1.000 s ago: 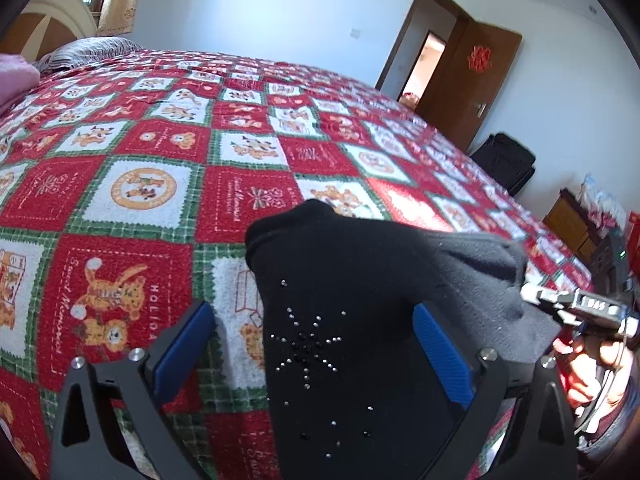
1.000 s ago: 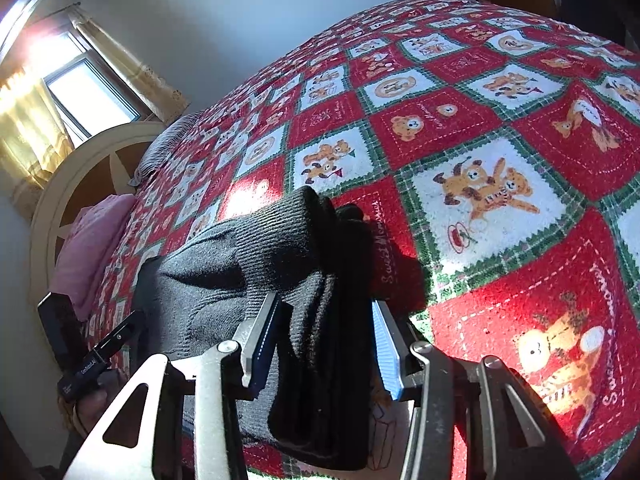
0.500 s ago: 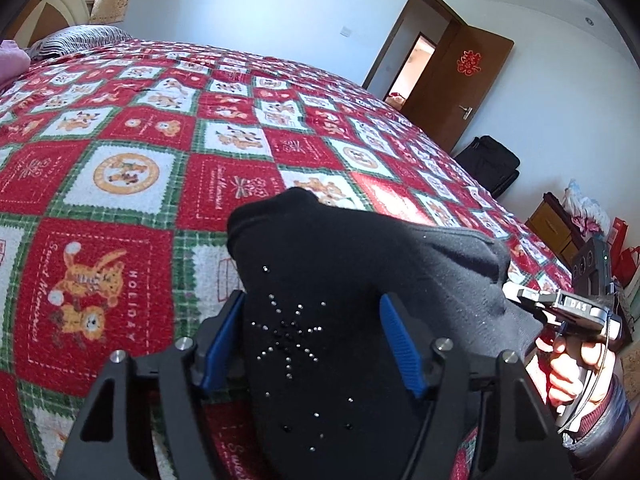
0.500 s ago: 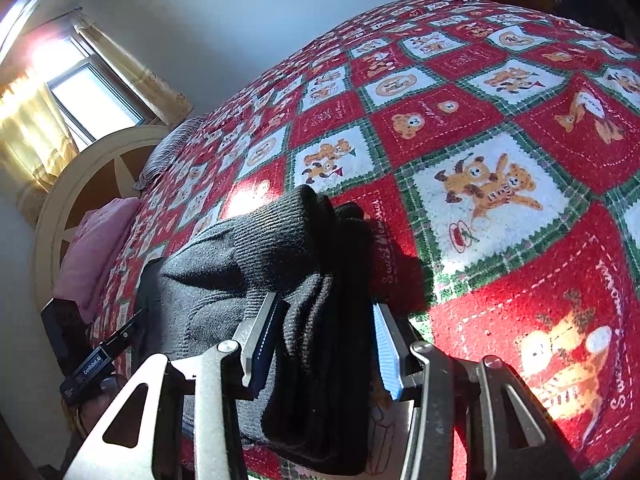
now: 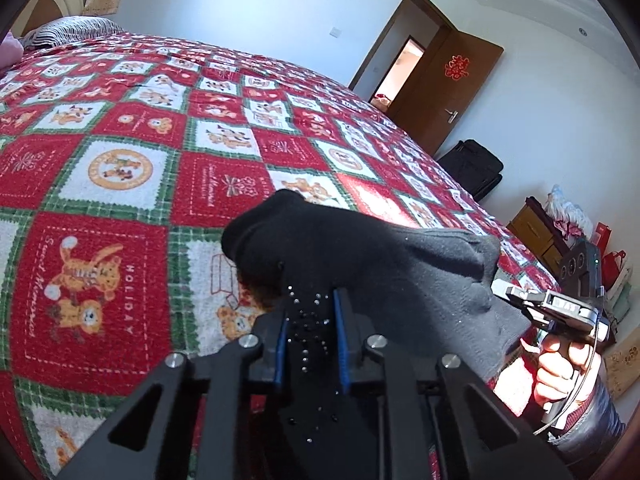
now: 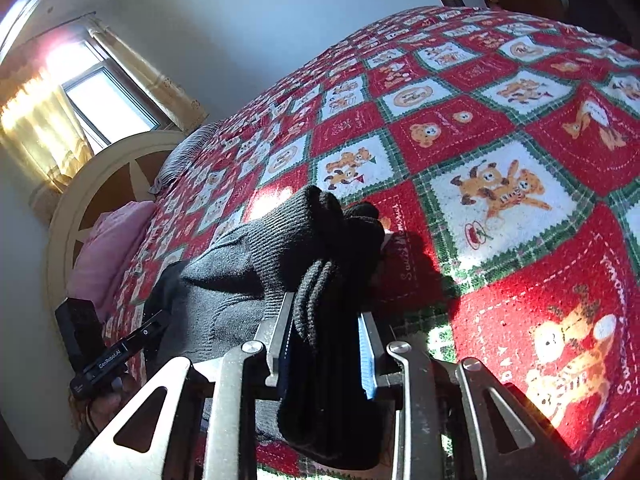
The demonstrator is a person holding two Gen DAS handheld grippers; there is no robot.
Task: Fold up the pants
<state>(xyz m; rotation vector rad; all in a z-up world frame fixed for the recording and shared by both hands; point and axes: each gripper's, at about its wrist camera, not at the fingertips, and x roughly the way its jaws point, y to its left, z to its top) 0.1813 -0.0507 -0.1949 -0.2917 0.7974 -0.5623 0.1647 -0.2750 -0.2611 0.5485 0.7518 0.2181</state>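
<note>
- Bed (image 5: 120, 152) first: its red, white and green patchwork blanket (image 6: 500, 184) with bear and cat squares fills most of both my wrist views, and I place all else by it.
- Wooden door (image 5: 448, 84) stands open past the bed's far corner, a black bag (image 5: 476, 168) on the floor near it.
- Curved headboard (image 6: 80, 208) sits at the bed's head under a bright window (image 6: 108, 104), a pink bundle (image 6: 108, 248) lying against it.
- Black pants (image 5: 360, 256) are bunched in a thick wad on the bed's near edge, stretched between my two tools; small studs dot the cloth on the left.
- My left gripper (image 5: 310, 336) has its jaws closing narrow, blue pads pressing a pinch of the studded cloth.
- My right gripper (image 6: 326, 344) has its jaws closing on the ribbed, folded layers of the pants, pads against the cloth.
- My right hand (image 5: 560, 368) grips its handle just off the bed's edge.
</note>
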